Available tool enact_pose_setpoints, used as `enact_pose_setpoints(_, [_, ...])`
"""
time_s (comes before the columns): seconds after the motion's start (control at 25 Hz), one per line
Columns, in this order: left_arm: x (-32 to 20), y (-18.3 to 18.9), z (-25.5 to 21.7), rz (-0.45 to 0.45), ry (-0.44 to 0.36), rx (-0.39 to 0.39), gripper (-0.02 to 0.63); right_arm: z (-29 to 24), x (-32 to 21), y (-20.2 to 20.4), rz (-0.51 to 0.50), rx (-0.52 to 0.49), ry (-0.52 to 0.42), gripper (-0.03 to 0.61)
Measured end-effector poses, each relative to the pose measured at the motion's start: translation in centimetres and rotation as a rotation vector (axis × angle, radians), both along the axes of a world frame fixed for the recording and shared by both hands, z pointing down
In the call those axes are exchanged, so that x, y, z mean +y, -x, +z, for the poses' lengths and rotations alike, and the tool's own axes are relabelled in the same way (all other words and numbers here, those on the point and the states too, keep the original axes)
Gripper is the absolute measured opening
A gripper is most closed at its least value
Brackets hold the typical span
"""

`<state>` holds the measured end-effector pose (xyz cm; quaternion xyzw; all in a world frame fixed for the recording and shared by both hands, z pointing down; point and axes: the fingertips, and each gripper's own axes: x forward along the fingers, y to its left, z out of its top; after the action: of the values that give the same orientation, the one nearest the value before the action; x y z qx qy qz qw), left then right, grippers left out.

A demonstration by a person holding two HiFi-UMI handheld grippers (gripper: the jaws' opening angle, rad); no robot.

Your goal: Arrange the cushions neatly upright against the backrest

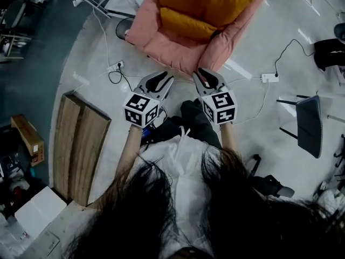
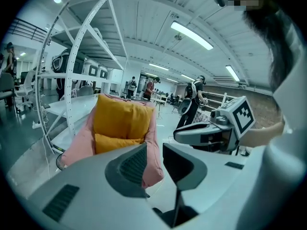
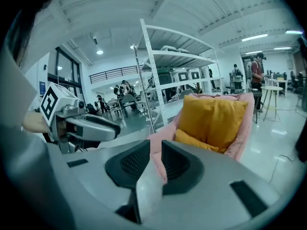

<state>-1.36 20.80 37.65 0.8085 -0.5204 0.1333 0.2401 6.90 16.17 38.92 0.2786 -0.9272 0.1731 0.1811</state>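
– Mustard fabric, two cushions: where do they sit from the tools?

– Item one, large cushion (image 3: 213,116): ahead of both grippers and well apart from them, standing upright against the backrest of a pink armchair (image 1: 172,50). Item two, small cushion (image 3: 194,140): just in front of the large one and touching it, lower, on the seat. Whether it lies flat or leans, I cannot tell.

– Left gripper (image 2: 154,152), condition?

– Jaws a narrow gap apart, nothing between the pads; released, carrying nothing. The armchair stands ahead of it and a little to its left.

– Right gripper (image 3: 155,150)?

– Like entry: narrow gap, pads bare, nothing grasped. The armchair stands ahead of it and a little to its right. Both grippers are held side by side, near each other, with their tips towards the chair's front edge and clear of it.

– Sundries?

– Wooden boards (image 1: 81,144), flat on the floor, to the left of the left gripper. White power strip (image 1: 269,77) with its cable, to the right of the right gripper. Black chair (image 1: 310,124), further right again. White shelf rack (image 3: 149,80), beyond the armchair, ahead of both tools.
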Motion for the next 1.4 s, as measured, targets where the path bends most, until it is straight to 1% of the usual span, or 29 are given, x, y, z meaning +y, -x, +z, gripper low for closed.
enact_pose_setpoints(0.24, [5.0, 2.2, -0.2, 0.064, -0.027, 0.014, 0.112, -0.7, 5.1, 2.6, 0.063, -0.013, -0.011, 0.084])
enact_pose_setpoints(0.48, [9.6, 4.0, -1.5, 0.125, -0.079, 0.035, 0.112, -2.1, 10.8, 4.9, 0.102, -0.038, -0.040, 0.084])
enact_pose_setpoints(0.64, [11.8, 4.2, -2.3, 0.156, -0.112, 0.053, 0.112, -2.8, 14.0, 5.7, 0.120, -0.059, -0.045, 0.084])
enact_pose_setpoints(0.8, [13.4, 3.8, -2.6, 0.184, -0.127, 0.063, 0.112, -3.3, 16.6, 6.1, 0.123, -0.072, -0.046, 0.081])
enact_pose_setpoints(1.12, [15.2, 2.6, -3.7, 0.220, -0.162, 0.089, 0.112, -4.1, 19.2, 6.0, 0.118, -0.071, -0.076, 0.074])
enact_pose_setpoints(1.4, [15.9, 2.5, -4.0, 0.235, -0.174, 0.065, 0.112, -4.3, 20.0, 5.8, 0.122, -0.067, -0.093, 0.072])
